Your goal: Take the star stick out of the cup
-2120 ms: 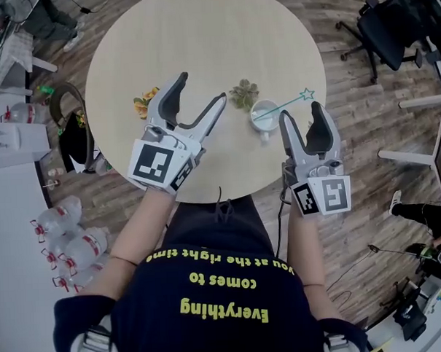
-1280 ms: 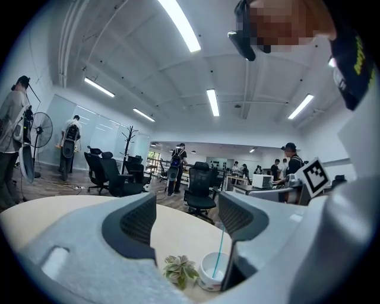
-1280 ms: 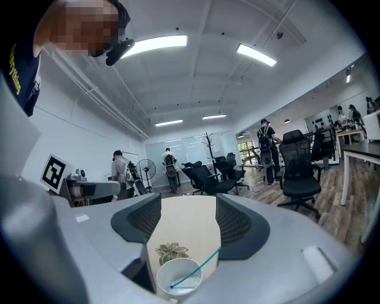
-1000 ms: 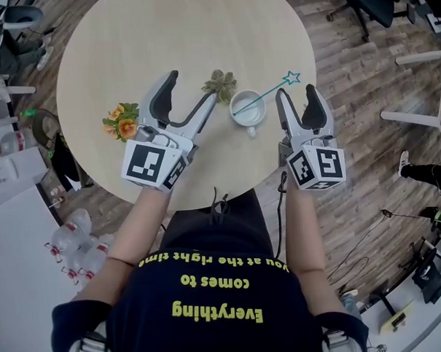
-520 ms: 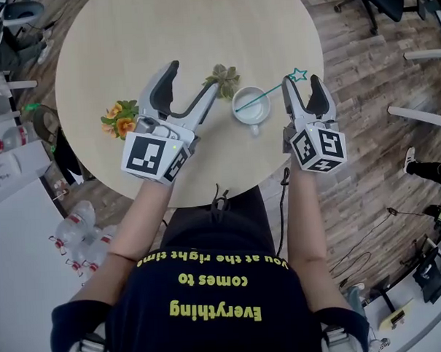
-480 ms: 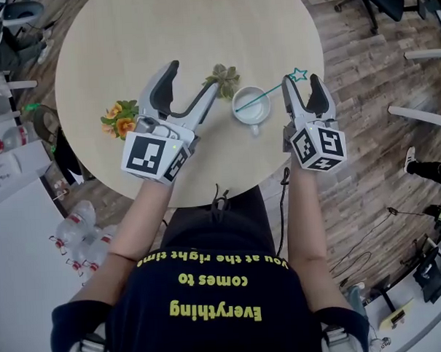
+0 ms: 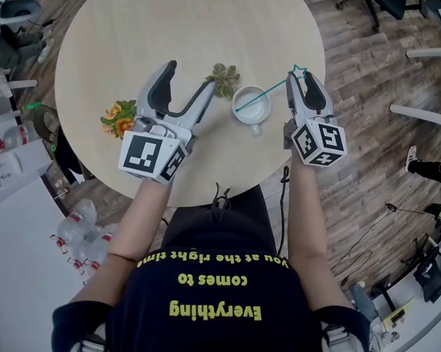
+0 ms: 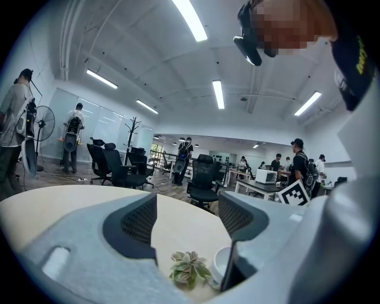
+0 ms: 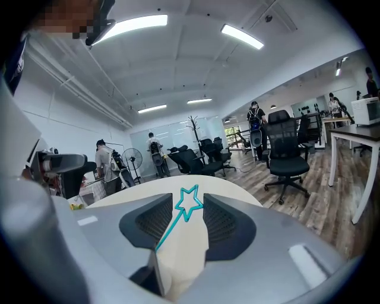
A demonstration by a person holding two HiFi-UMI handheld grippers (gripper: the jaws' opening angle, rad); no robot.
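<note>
One teal star stick (image 7: 273, 88) | right gripper (image 7: 299, 78) closing round star | left gripper (image 7: 193, 76) spread

The navy T-shirt (image 7: 213, 332) bears yellow lettering, and the grey left gripper (image 7: 193, 76) and right gripper (image 7: 301, 78) carry black-and-white square markers.

table (image 7: 163, 35): matt pale wood | cup (image 7: 249, 122): glossy white | star stick (image 7: 275, 87): smooth teal | floor (image 7: 380, 150): wood planks

Your star stick (image 7: 275, 87) is teal, in a white cup (image 7: 251, 120). The table (image 7: 163, 35) is pale beige and the plank floor (image 7: 361, 49) is brown. At the left are orange flowers (image 7: 117, 118). Upper centre is a green succulent (image 7: 222, 78). Your left gripper (image 7: 192, 76) is grey with black pads, and its cube has black-and-white squares.
</note>
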